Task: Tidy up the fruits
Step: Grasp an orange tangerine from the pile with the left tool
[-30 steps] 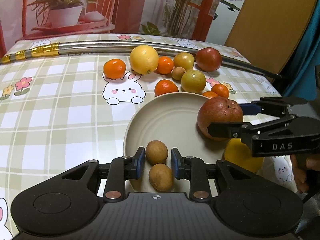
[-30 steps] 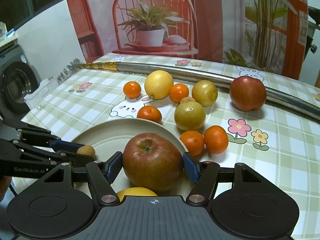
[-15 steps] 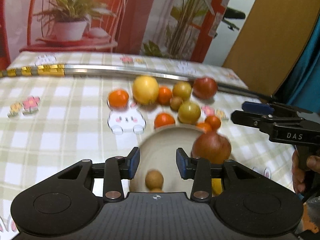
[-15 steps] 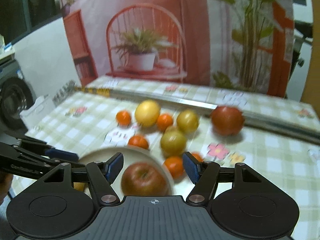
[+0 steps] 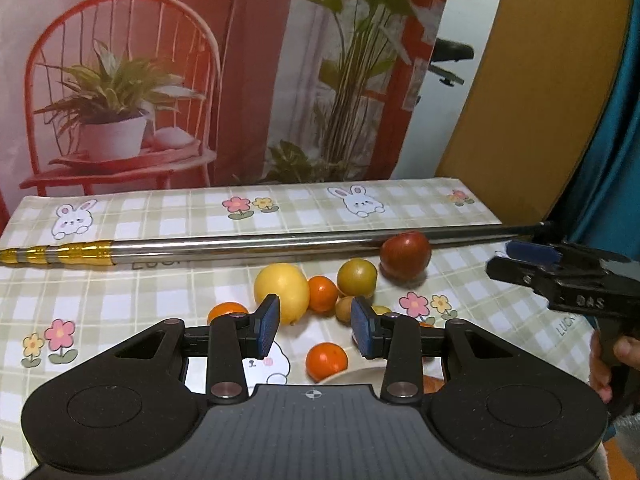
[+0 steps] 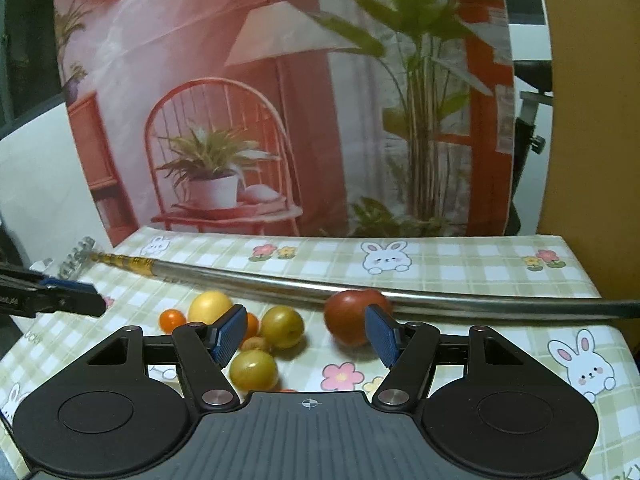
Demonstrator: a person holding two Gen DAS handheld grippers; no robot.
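Left wrist view: the left gripper hangs above the table with its blue pads apart and nothing between them. Past its fingers a cluster of fruit lies on the checked tablecloth: a big yellow lemon, an orange tangerine touching its right side, a yellow-green plum further right, and a red apple at the far right, resting against a long metal pole that crosses the table from left to right. A second tangerine sits nearer, just beside the rim of a pale plate, most of which the gripper body hides. At the right edge the right gripper reaches in, held by a hand.

Right wrist view: the right gripper also has its jaws parted and empty. The red apple lies beyond the right pad, against the pole. Left of it sit the yellow-green plum, another plum nearer, the lemon and a small tangerine at the far left. The left gripper shows at the left edge; from here its opening cannot be judged.
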